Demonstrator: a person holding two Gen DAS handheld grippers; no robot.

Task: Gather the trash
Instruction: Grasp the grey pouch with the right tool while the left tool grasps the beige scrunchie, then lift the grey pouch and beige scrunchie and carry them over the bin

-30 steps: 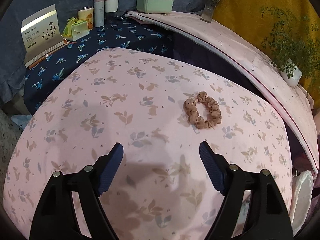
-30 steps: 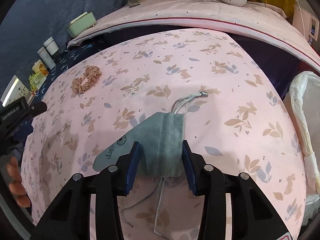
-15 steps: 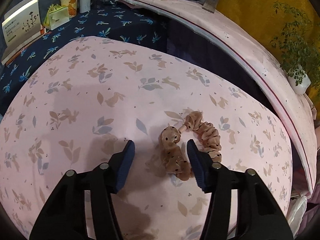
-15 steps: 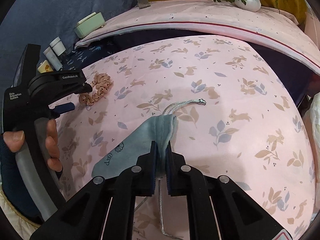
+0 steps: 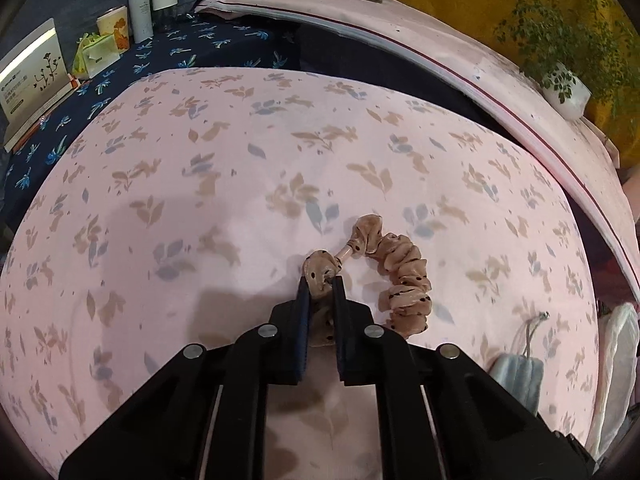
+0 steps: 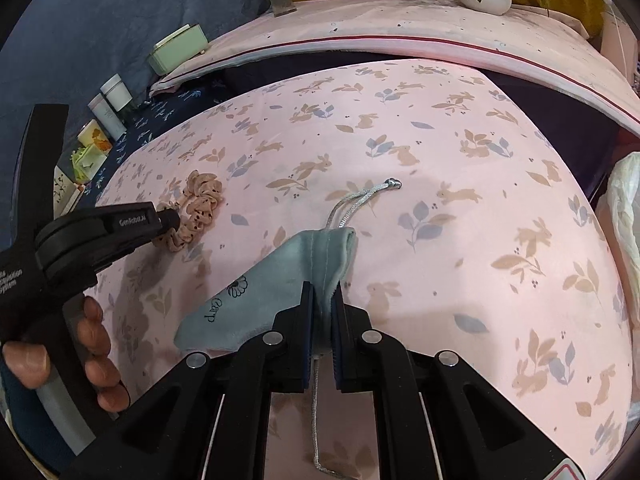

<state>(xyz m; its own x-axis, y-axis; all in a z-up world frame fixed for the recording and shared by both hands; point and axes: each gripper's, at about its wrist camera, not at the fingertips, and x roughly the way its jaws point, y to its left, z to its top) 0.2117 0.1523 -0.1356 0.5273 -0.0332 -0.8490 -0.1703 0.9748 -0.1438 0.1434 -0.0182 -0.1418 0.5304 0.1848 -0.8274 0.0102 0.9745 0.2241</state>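
Left gripper [image 5: 321, 292] pinches scrunchie [image 5: 394, 276]; right gripper [image 6: 322, 300] pinches pouch [image 6: 280, 284], both on pink sheet [image 5: 200, 200].

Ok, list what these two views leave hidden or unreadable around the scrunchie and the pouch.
- Left wrist view: the near part of the scrunchie is hidden inside the left claw.
- Right wrist view: the pouch middle is covered by the right claw, so its contents cannot be told.
- Right wrist view: the white bag is cut by the right edge.
- Left wrist view: the box print is too small.
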